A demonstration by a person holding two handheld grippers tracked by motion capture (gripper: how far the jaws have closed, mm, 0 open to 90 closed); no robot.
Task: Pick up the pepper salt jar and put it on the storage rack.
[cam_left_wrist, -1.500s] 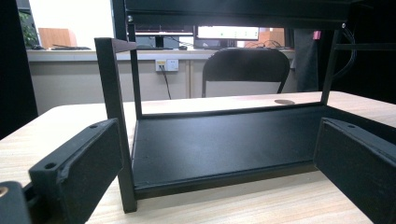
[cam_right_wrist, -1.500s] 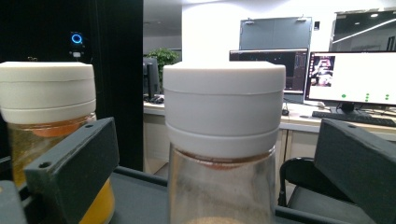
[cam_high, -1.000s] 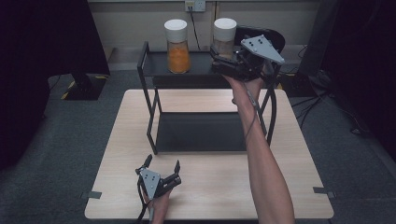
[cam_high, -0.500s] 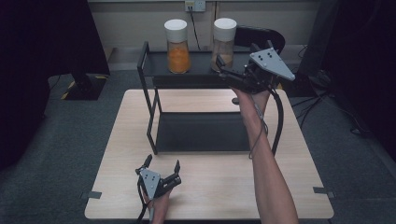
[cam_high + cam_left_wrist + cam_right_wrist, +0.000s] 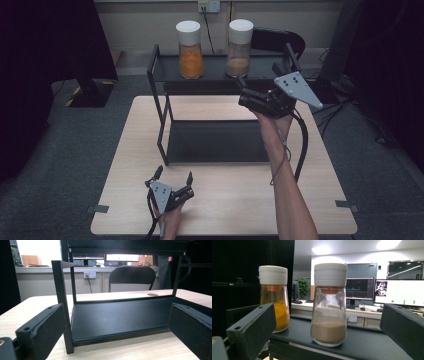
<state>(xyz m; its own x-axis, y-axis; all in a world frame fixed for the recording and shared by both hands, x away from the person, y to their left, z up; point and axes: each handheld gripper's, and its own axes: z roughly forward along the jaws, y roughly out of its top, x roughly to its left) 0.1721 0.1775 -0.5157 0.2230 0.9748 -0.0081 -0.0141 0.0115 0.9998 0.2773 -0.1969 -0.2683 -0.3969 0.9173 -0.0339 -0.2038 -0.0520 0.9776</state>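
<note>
The light wooden table (image 5: 225, 210) carries a black two-tier metal rack (image 5: 210, 142), which stands on the far half of the tabletop with its lower shelf lying flat on the wood. On the rack's top shelf stand two clear glass jars with white lids, side by side and apart from each other: the brown-powder jar (image 5: 239, 47) at the right and the orange-powder jar (image 5: 189, 49) at the left. Both are upright.

The right tool (image 5: 243, 95) is held up at the front edge of the top shelf, just short of the brown-powder jar and not touching it. Its jaws stand wide apart with nothing between them, and the right gripper view looks between them at that jar.

The left tool (image 5: 174, 175) rests low on the near part of the table, well apart from the jars. Its jaws are spread too, pointing at the rack's lower shelf.
</note>
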